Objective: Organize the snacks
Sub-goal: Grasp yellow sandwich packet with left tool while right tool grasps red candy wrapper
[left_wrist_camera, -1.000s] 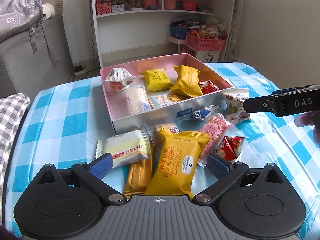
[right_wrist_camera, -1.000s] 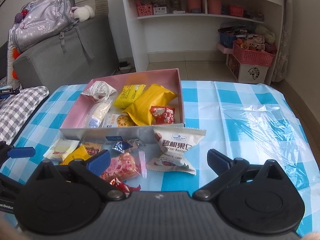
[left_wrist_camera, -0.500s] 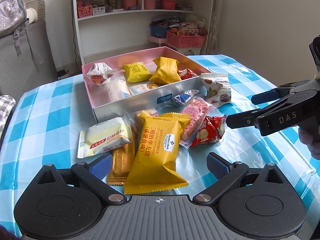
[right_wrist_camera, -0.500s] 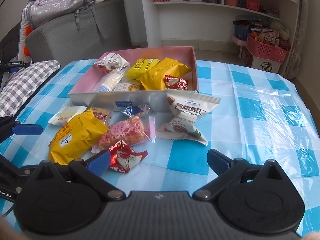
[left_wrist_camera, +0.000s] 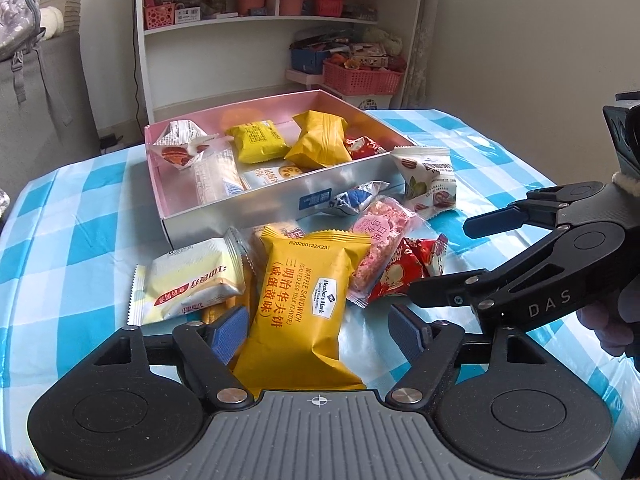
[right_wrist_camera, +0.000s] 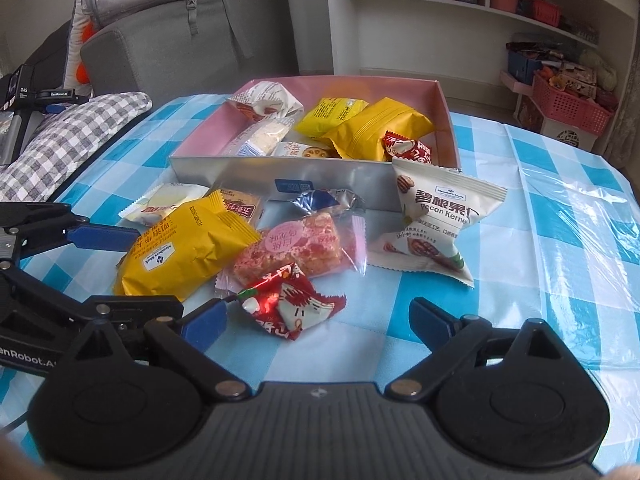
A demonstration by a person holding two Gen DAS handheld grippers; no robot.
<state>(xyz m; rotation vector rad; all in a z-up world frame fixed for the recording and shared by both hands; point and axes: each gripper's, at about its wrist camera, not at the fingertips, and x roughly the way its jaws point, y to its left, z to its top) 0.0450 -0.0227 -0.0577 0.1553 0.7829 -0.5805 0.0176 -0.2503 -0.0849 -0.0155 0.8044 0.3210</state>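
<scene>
Both pairs of tongs are lining up on loose snacks that lie on the tabletop [right_wrist_camera: 560, 216] short of the box [left_wrist_camera: 256, 210], which already holds several packets. The left tongs [left_wrist_camera: 316, 330] stand wide open with the big yellow waffle packet [left_wrist_camera: 304, 304] lying between their 2 blue pads; its near end runs right up to the tool body. The right tongs [right_wrist_camera: 318, 322] are also spread open and empty, with the red foil candy [right_wrist_camera: 286, 304] just ahead of them, near their left pad. Beyond it lie the pink bar [right_wrist_camera: 294, 244] and, further to the right, the white pecan packet [right_wrist_camera: 436, 220], leaning near the box's front wall.

This looks like the pick stage: neither snack is gripped yet. Next, the left tongs likely need only to close across the waffle packet's width, gently, since the pouch is puffy and may slip. The right tongs should shift slightly left and forward to centre the candy before closing, keeping clear of the left tool close beside them.
</scene>
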